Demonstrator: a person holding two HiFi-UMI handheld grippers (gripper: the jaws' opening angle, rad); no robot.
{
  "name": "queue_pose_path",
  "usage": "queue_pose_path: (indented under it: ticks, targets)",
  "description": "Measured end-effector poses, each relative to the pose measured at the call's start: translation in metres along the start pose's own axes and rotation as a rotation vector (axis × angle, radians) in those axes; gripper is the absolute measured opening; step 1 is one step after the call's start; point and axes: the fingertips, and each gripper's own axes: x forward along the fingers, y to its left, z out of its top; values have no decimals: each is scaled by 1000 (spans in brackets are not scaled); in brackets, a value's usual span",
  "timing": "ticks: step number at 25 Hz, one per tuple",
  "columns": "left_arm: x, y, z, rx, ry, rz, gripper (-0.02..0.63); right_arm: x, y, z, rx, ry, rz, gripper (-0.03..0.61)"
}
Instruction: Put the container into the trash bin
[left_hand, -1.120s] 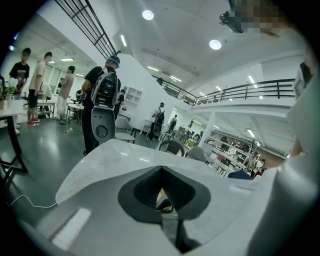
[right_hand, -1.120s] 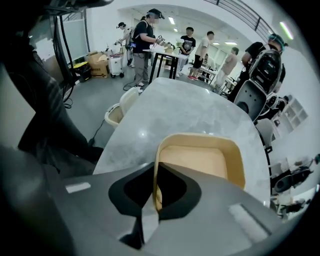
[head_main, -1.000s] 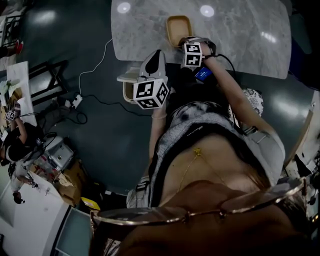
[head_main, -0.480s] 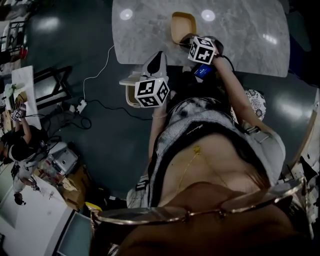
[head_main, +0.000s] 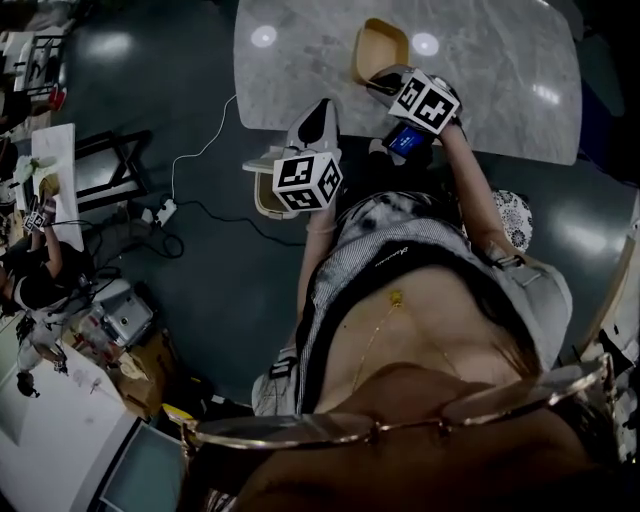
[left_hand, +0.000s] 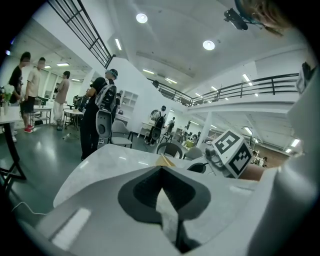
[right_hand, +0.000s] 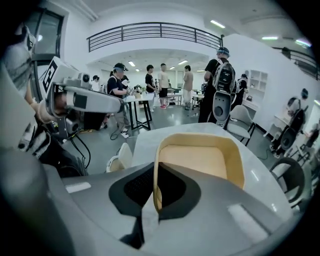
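A tan, shallow container (head_main: 381, 48) hangs tilted over the near edge of the marble table (head_main: 300, 60). My right gripper (head_main: 376, 82) is shut on its near rim. In the right gripper view the container (right_hand: 200, 160) fills the middle, with the gripper (right_hand: 154, 196) clamped on its left wall. A cream trash bin (head_main: 263, 197) stands on the floor below the table edge, partly hidden by my left gripper (head_main: 322, 108); the bin (right_hand: 118, 161) also shows in the right gripper view. The left gripper (left_hand: 161, 171) is held over the table edge, shut with nothing in it.
A white cable (head_main: 200, 150) runs across the dark floor to a power strip. A black stand (head_main: 105, 165) is at the left. Several people (right_hand: 220, 85) and chairs (right_hand: 295, 180) stand beyond the table. A patterned stool (head_main: 512, 208) is by my right side.
The right gripper has risen and rolled, lifting the container off the table and tipping it. The left gripper has stayed where it was.
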Motion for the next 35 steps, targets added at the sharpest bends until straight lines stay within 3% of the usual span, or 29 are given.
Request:
queue_pose_path:
  ticks: [9, 19, 27, 35]
  targets:
    - [3, 2, 5, -17, -19, 39, 0, -11, 0, 6, 101, -56, 23, 30]
    - [-15, 14, 8, -22, -63, 81, 0, -6, 21, 32, 67, -122, 89, 31]
    - [-93, 47, 1, -38, -124, 159, 0, 8, 94, 65, 16, -128, 131, 31]
    - [-214, 92, -34, -68, -162, 281, 0, 42, 209, 96, -53, -148, 234, 31]
